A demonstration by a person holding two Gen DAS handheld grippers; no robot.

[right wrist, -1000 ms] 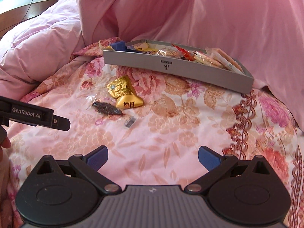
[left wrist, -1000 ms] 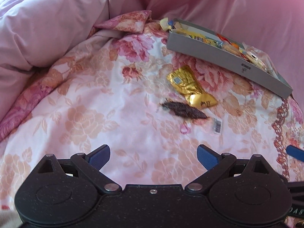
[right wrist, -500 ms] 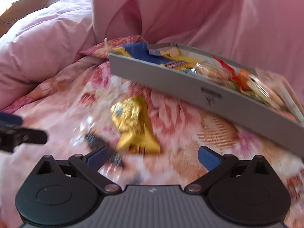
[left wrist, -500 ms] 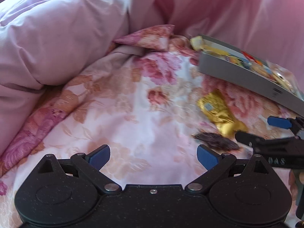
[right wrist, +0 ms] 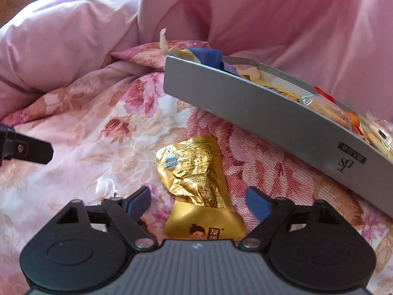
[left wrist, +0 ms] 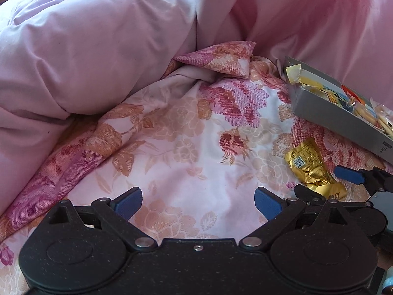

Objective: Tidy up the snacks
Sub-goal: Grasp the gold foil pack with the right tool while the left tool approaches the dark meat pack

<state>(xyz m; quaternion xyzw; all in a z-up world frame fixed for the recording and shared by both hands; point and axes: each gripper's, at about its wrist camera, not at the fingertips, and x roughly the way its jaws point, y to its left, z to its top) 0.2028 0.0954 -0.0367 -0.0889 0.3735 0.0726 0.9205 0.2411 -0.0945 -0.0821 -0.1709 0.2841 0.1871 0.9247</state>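
Note:
A crumpled gold snack packet (right wrist: pixel 194 172) lies on the floral bedspread, just in front of a grey box (right wrist: pixel 245 108) filled with several snacks. My right gripper (right wrist: pixel 197 202) hovers low over the packet with its jaws closing. The packet lies between the blue pads (right wrist: pixel 258 204), which stand clear of it. In the left wrist view the same packet (left wrist: pixel 309 167) and box (left wrist: pixel 339 120) sit at the right edge, with the right gripper (left wrist: pixel 329 184) straddling the packet. My left gripper (left wrist: pixel 197 202) is open over bare bedspread, holding nothing.
A clear wrapper (right wrist: pixel 105 186) with a dark snack lies left of the packet, mostly hidden under my right gripper's left finger. A pink duvet (left wrist: pixel 98 49) is heaped at the left and back. One left gripper finger (right wrist: pixel 27 147) juts in from the left.
My right gripper moved forward and down until the gold packet lies between its jaws, which narrowed. The left gripper swung left, so box and packet slid to its right edge.

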